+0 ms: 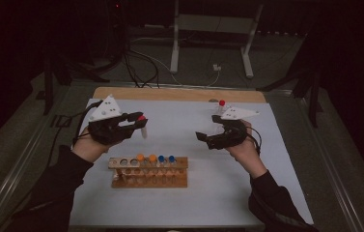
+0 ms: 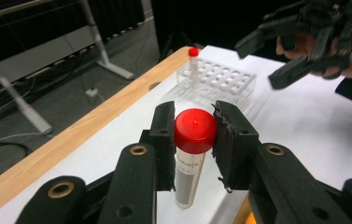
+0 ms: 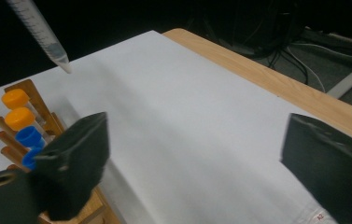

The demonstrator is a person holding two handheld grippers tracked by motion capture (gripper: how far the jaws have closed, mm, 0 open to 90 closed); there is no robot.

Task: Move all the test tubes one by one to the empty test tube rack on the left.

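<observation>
Now left claw (image 2: 193, 142) gripping red-capped tube (image 2: 193, 154), right claw (image 3: 197, 168) agape

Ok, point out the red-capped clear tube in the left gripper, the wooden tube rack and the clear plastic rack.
Red-capped clear tube (image 2: 194, 130): left gripper view, on its cap.
Wooden tube rack (image 1: 149, 181): high view, front base.
Clear plastic rack (image 2: 220, 80): left gripper view, top grid.

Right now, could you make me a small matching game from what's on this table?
Things:
1. left claw
2. right claw
3. clear plastic rack
4. wooden rack

States:
A. holds orange-capped and blue-capped tubes
B. jaws apart, nothing between them
C. shut on a red-capped tube
D. holds one red-capped tube, upright

Pairs: 1-C, 2-B, 3-D, 4-A
</observation>
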